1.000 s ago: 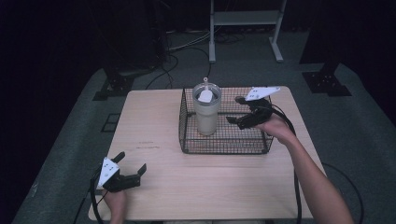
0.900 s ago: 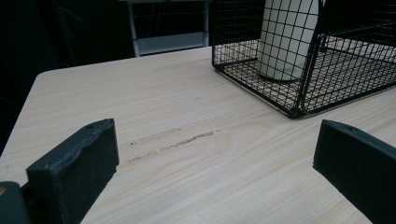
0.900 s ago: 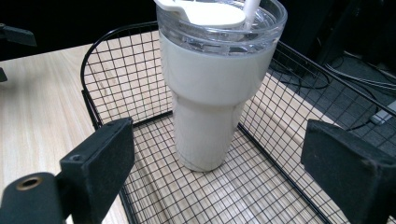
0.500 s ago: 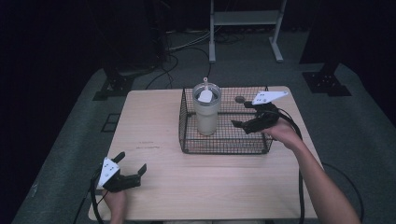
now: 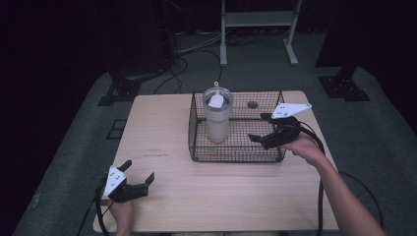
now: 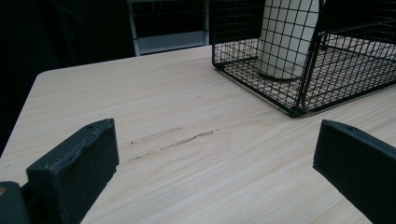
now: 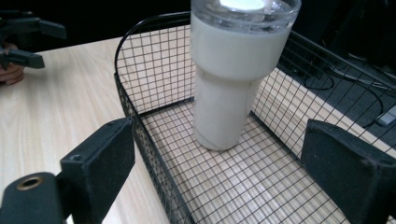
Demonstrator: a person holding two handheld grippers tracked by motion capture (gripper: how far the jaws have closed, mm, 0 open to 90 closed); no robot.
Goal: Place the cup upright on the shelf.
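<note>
The worktop (image 5: 236, 196) is a pale wood board with a few thin dark scratches near its left middle, and it stands on a grey carpet floor (image 5: 74, 147) in a dark room. Behind it, black cables (image 5: 196, 49) lie on the floor, and a grey metal stand (image 5: 258, 19) is at the back. At the front left corner of the worktop, the left gripper (image 5: 139, 173) rests in a hand, with its jaws wide apart and nothing between them. In the middle stands a black wire basket (image 5: 236, 156). Inside it, near the left wall, a cream tumbler (image 5: 217, 123) with a clear lid stands upright on the mesh bottom. The right gripper (image 5: 260, 127) is held above the right part of the basket, jaws wide and empty, pointing to the tumbler but well apart from it. The near basket wall crosses in front of its left jaw in the right gripper view.
</note>
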